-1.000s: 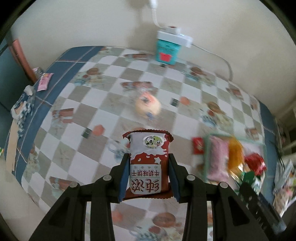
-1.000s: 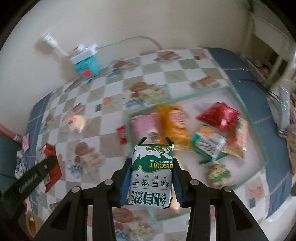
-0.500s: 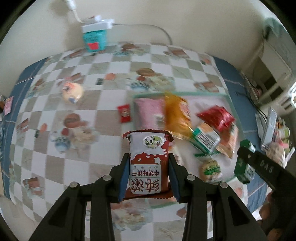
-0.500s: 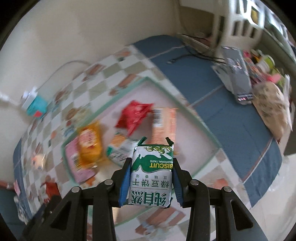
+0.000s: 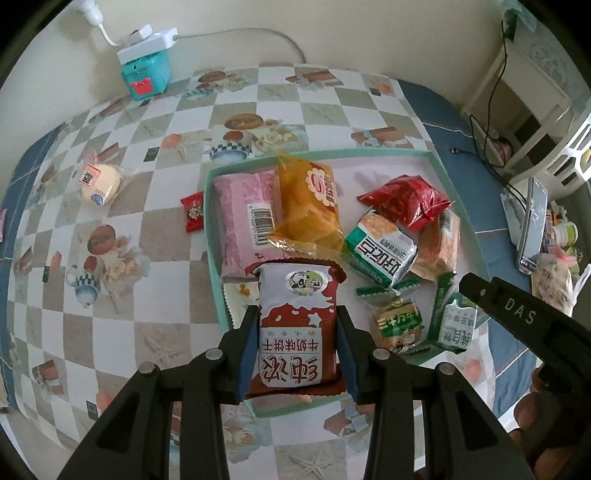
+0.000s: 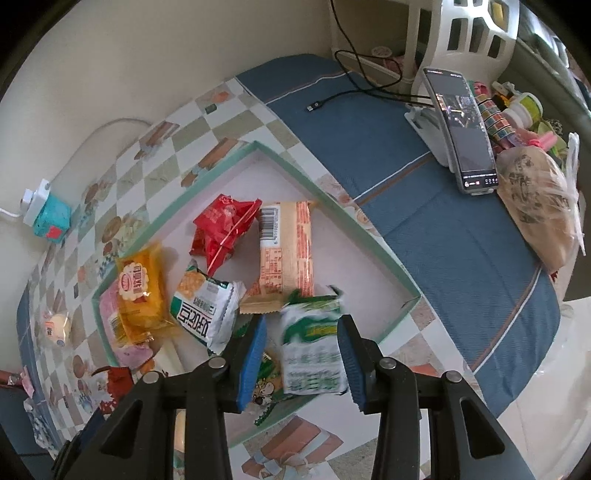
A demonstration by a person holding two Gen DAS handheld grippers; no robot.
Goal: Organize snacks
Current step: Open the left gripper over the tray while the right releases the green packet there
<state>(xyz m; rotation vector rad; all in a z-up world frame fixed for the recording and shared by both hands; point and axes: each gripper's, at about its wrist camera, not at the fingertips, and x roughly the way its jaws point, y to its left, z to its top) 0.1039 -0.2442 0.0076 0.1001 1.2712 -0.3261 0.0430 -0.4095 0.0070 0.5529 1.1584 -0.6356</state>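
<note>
Left tool (image 5: 297, 349) clamped on red-and-white biscuit pack (image 5: 297, 328), Chinese print, panda logo, held over green-rimmed tray (image 5: 448, 177). Right tool (image 6: 303, 354), arm marked "DAS": jaws parted, blurred green-and-white pack (image 6: 314, 350) loose between pads (image 6: 253, 356), over the tray's near corner.

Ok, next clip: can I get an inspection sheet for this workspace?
Surface: checked tablecloth, blue border.
Job's things: tray holding several snacks; bun and candy outside it.
Clutter: phone, bag.
Grippers: left gripper shut on red pack; right gripper open, blurred green pack loose between its jaws, over the tray.
Cables: white cord near teal box; black cable.
Surroundings: wall, white shelf.
</note>
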